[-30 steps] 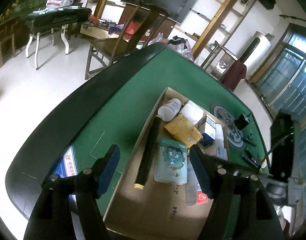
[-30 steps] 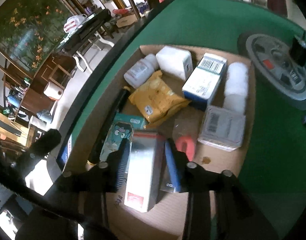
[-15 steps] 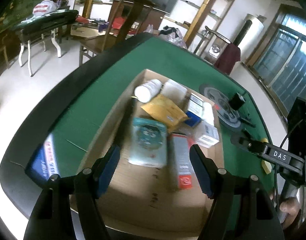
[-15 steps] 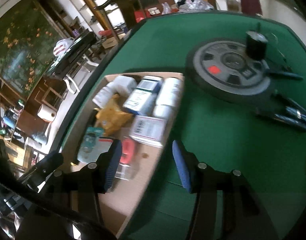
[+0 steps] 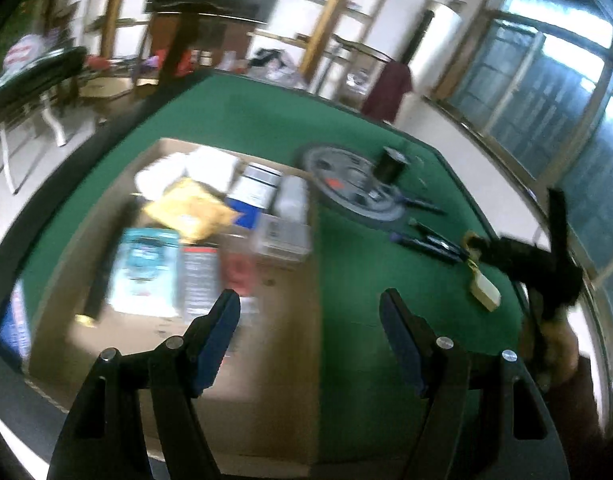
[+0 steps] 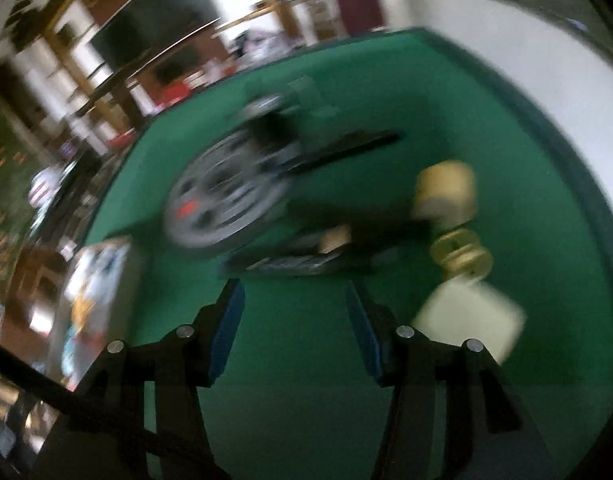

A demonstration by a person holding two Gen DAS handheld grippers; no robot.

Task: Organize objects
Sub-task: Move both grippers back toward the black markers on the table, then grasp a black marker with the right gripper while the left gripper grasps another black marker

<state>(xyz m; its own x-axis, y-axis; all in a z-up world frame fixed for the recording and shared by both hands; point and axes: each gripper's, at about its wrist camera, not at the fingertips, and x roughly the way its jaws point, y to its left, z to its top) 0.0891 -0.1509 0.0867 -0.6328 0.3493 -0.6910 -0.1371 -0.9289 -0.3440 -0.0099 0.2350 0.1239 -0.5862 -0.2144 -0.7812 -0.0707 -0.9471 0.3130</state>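
A flat cardboard tray [image 5: 266,360] lies on the green table [image 5: 354,280] and holds several items: a yellow pouch [image 5: 190,210], a teal packet [image 5: 144,272], a red-and-grey box [image 5: 198,276] and white boxes. My left gripper [image 5: 310,312] is open and empty above the tray's right edge. My right gripper [image 6: 294,304] is open and empty over bare green felt. A cream bottle with a gold cap [image 6: 462,280] lies just right of it, and dark tools [image 6: 302,262] lie ahead. The right view is blurred.
A grey weight plate [image 5: 346,184] with a black cylinder [image 5: 390,164] on it lies right of the tray; it also shows in the right wrist view [image 6: 222,204]. The right gripper's body [image 5: 546,268] is at the table's right edge. Chairs and shelves stand behind.
The right gripper let go of the red-and-grey box, left it in the tray, and swung right over the felt toward the bottle. The left gripper also turned right, still open.
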